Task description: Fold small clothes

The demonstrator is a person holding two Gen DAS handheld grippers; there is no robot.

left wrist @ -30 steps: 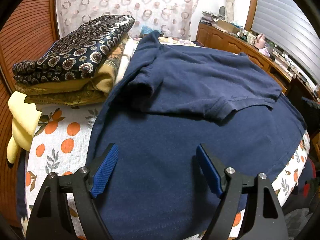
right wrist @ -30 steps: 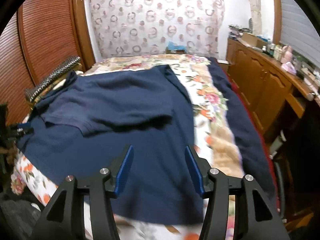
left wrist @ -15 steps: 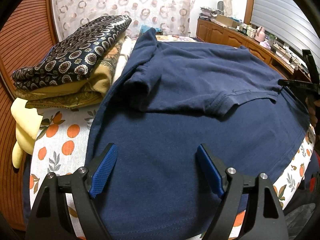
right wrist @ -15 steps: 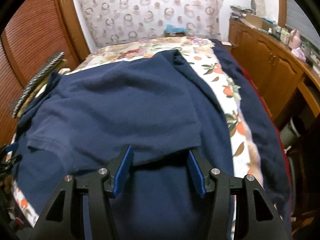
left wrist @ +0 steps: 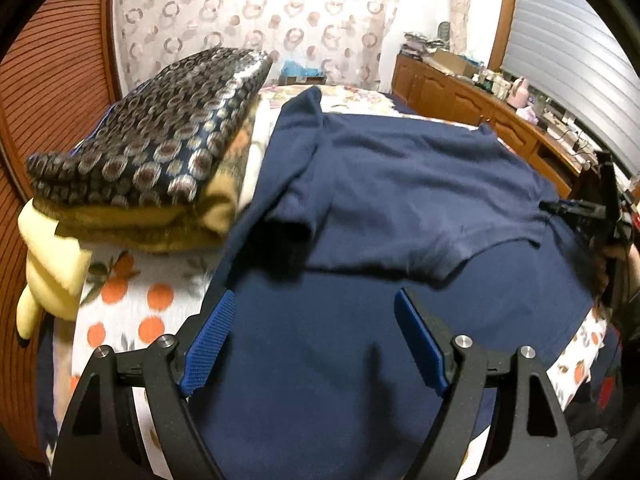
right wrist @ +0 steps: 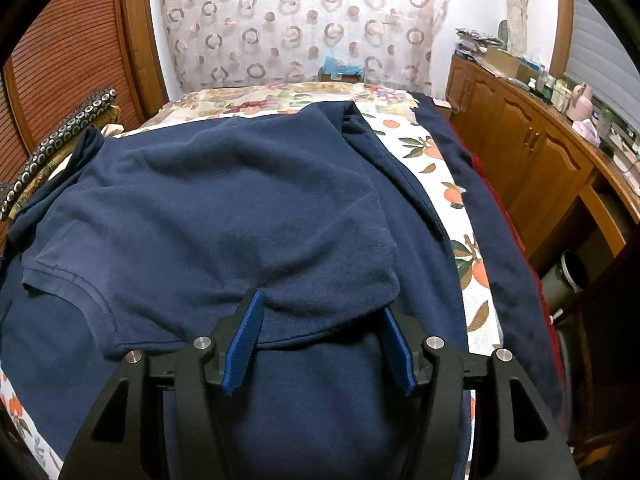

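Since a second ago I have pushed my right gripper [right wrist: 320, 338] forward, jaws spread around the folded-over edge of the navy shirt [right wrist: 224, 208] on the bed [right wrist: 444, 184]; my left gripper [left wrist: 316, 340] hovers agape over its lower half.

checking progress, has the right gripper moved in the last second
Yes. The right gripper went forward over the navy shirt toward the curtain; its open jaws now straddle the folded hem.
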